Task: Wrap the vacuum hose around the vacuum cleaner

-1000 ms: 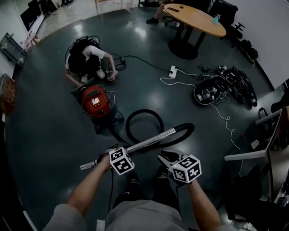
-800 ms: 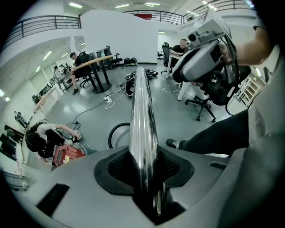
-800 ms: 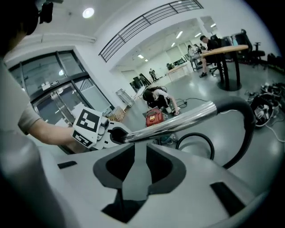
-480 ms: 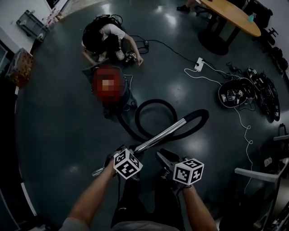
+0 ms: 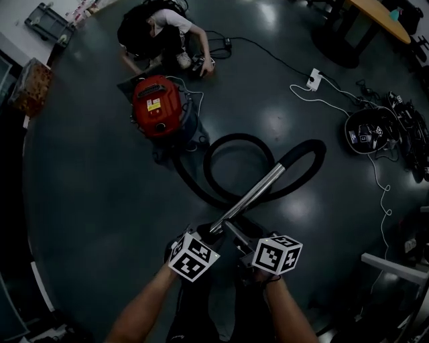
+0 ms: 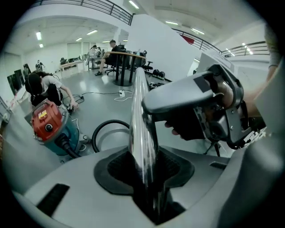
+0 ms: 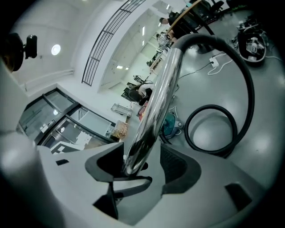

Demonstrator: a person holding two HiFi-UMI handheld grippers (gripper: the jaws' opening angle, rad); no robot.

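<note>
A red vacuum cleaner [image 5: 157,107] stands on the dark floor, its black hose [image 5: 228,144] lying in a loop in front of it. The hose ends in a chrome wand [image 5: 258,191] that slants down to my grippers. My left gripper [image 5: 201,236] is shut on the wand [image 6: 139,116] near its lower end. My right gripper [image 5: 234,234] sits beside it; its jaws have just been opening and now stand open with the wand [image 7: 160,93] between them, a gap showing at one pad. In the right gripper view the hose [image 7: 242,84] arcs from the wand's top.
A person [image 5: 157,30] crouches just behind the vacuum. A white power strip [image 5: 313,79] with cables lies to the right, near a round bag of gear [image 5: 365,130]. A table [image 5: 382,20] stands at the far right, a box [image 5: 33,87] at the left.
Both grippers have sunk toward the floor with the wand and rolled. The wand now slants more steeply up the picture. The view has drawn closer to the vacuum.
</note>
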